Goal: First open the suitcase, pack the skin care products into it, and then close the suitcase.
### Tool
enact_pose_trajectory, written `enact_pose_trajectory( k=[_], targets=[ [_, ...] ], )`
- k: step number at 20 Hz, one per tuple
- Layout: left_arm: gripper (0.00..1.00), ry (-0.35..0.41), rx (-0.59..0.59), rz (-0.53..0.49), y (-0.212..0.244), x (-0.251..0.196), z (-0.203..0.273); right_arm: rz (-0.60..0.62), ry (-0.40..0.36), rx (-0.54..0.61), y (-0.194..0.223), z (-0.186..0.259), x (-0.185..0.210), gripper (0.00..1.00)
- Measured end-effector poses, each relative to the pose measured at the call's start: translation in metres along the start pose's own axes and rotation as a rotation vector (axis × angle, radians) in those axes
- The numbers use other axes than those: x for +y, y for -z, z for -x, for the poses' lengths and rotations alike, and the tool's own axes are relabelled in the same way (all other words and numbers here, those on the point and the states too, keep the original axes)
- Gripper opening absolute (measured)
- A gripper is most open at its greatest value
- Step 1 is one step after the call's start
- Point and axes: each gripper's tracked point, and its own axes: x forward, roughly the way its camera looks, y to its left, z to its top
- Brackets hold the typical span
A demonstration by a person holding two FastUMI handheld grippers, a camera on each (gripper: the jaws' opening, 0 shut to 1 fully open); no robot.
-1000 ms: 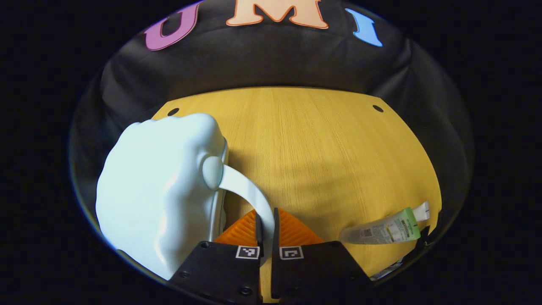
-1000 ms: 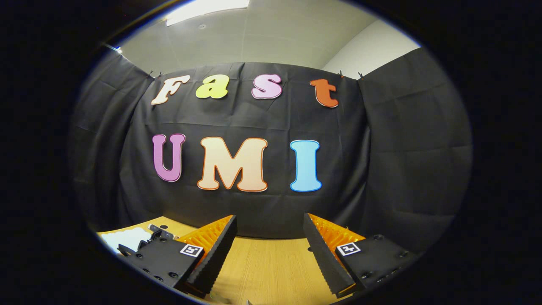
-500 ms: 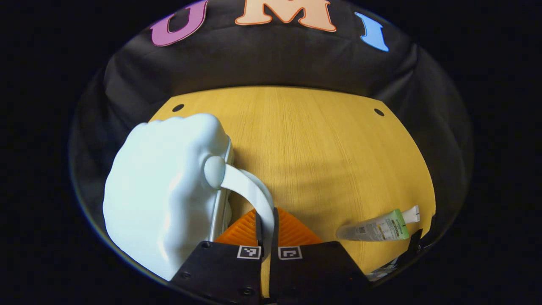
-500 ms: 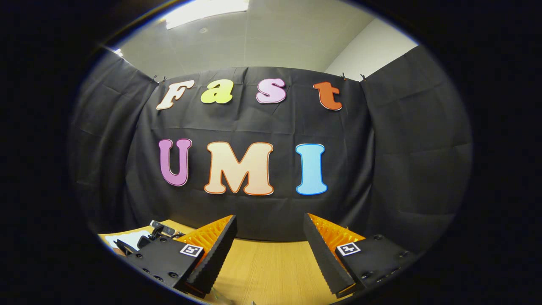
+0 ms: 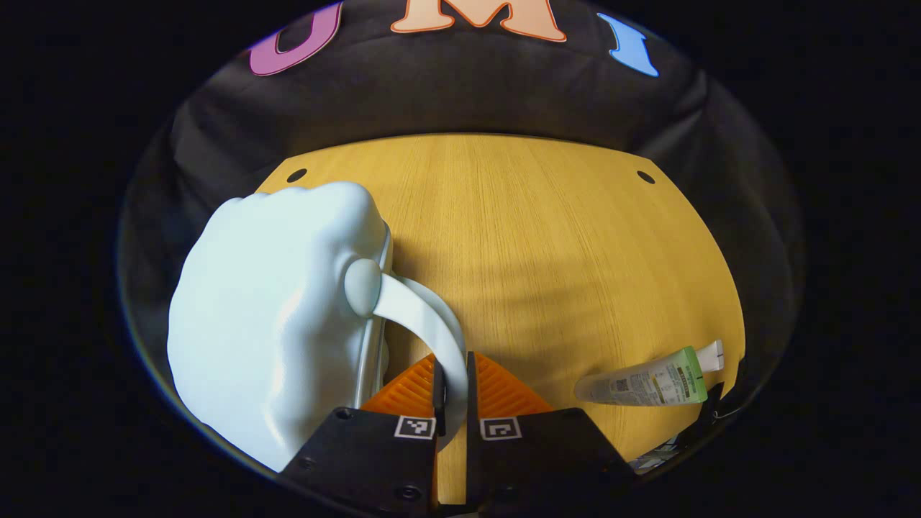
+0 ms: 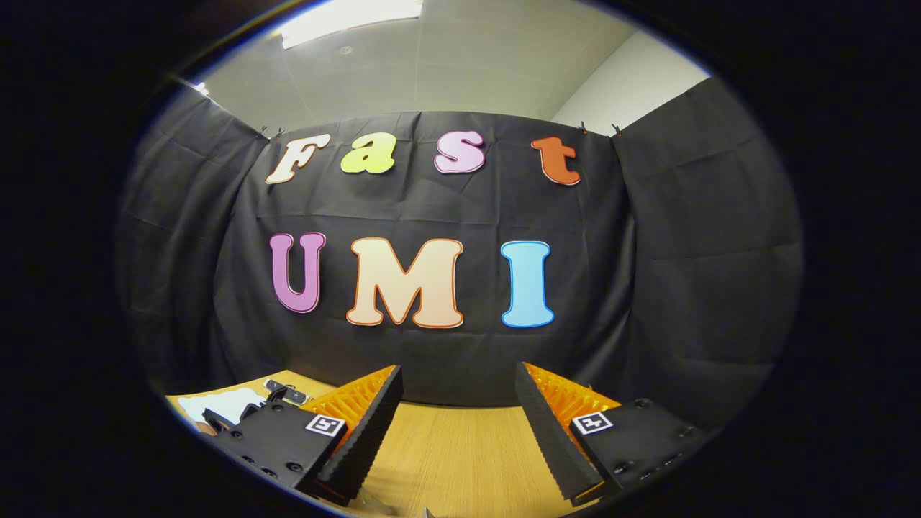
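In the left gripper view a pale blue-white, lumpy-shelled suitcase stands closed on the wooden table at the left. Its curved white handle arches from a round knob toward me, and my left gripper is shut on the handle's near end. A skin care tube with a green band and white cap lies flat at the right, near the table's front edge. In the right gripper view my right gripper hangs open above the table, aimed at the booth wall, nothing between its fingers. A bit of the suitcase shows at lower left.
The table has two small dark holes near its far corners. Black cloth walls close in the back and sides. The other gripper's body peeks at the lower left of the right gripper view.
The left gripper, still gripping the handle, has shifted slightly; the suitcase and tube slid a little in its view. The right gripper stays almost still.
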Motion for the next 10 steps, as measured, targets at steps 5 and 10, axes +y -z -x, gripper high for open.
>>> enact_pose_trajectory(
  k=[5,10],
  targets=[
    [0.13,0.002,0.013,-0.011,0.0029,-0.0003,-0.0012,-0.001,0.0,0.007,0.0031,-0.0033,-0.001,0.98],
    [0.05,0.022,-0.013,0.018,-0.0002,-0.0015,0.0022,0.006,-0.001,0.01,0.005,-0.0056,0.0001,0.98]
  ],
)
